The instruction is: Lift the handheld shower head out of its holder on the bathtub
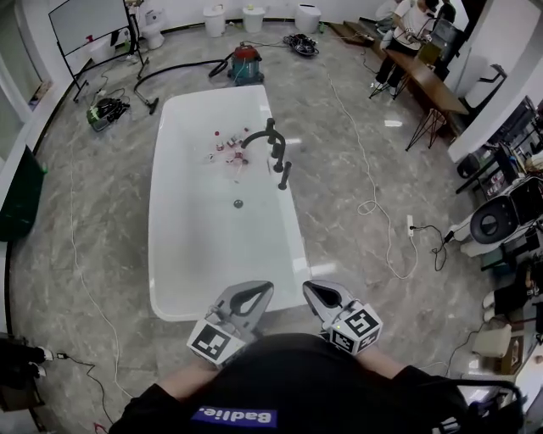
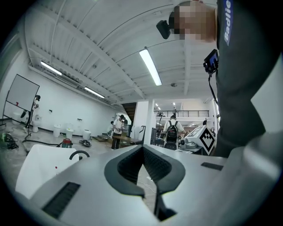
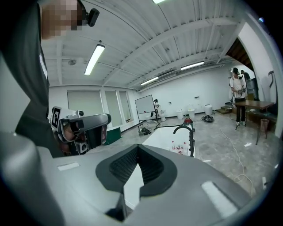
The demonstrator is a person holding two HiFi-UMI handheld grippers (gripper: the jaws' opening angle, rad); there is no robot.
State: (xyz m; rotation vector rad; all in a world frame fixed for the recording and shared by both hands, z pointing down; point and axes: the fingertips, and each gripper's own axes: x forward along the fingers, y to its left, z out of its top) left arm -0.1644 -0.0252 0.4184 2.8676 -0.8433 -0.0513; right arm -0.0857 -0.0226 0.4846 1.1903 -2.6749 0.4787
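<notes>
One white bathtub, one black faucet, one drain, one red vacuum cleaner, one whiteboard, three white containers, one wooden table, two grippers: left gripper and right gripper

Marble floor, white bathtub, red vacuum, cables

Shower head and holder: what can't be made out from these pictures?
- Head view: shower head is too small to show how it is seated.
- Head view: small items in the bathtub are too small to identify.
- Left gripper view: the left gripper body hides all but the faucet arch.
</notes>
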